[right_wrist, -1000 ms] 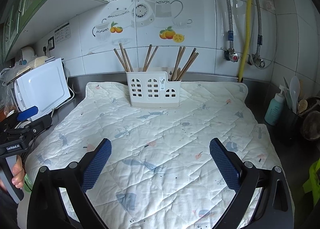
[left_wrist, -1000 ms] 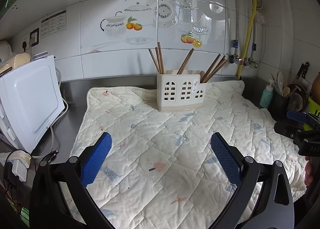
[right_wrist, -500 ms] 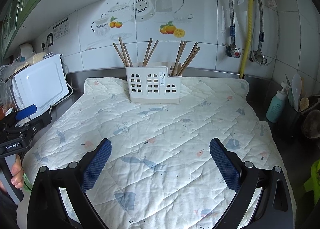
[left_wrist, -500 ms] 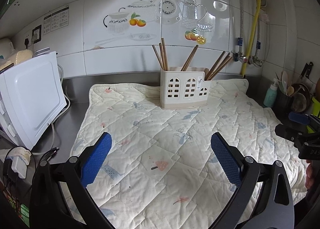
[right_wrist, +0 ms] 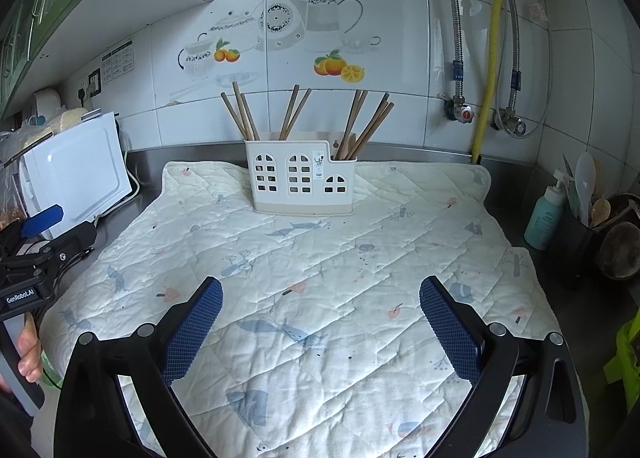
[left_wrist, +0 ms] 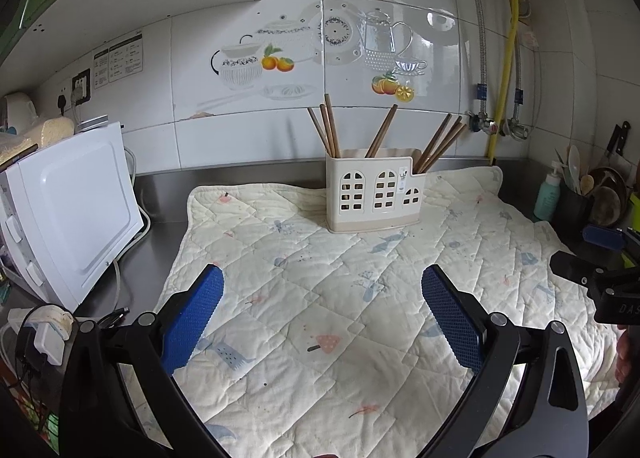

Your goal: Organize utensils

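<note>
A cream utensil holder (left_wrist: 374, 195) (right_wrist: 299, 181) with arched window cut-outs stands upright at the back of a quilted mat (left_wrist: 320, 298) (right_wrist: 320, 266). Several brown wooden chopsticks (left_wrist: 330, 125) (right_wrist: 362, 125) lean in its compartments. My left gripper (left_wrist: 322, 310) hovers over the mat's near part, open, with nothing between its blue pads. My right gripper (right_wrist: 320, 318) is likewise open and empty, well short of the holder. Each gripper shows at the edge of the other's view, held by a hand (right_wrist: 28, 354).
A white appliance (left_wrist: 68, 209) with cables stands on the steel counter at the left. A teal bottle (right_wrist: 546, 217), a dark utensil pot (right_wrist: 576, 234) and bowls crowd the right end. Pipes and a yellow hose (right_wrist: 486, 57) run down the tiled wall.
Both wrist views have shifted slightly, so the holder sits a little differently in frame. Both grippers stay open and empty. The holder and chopsticks have not moved.
</note>
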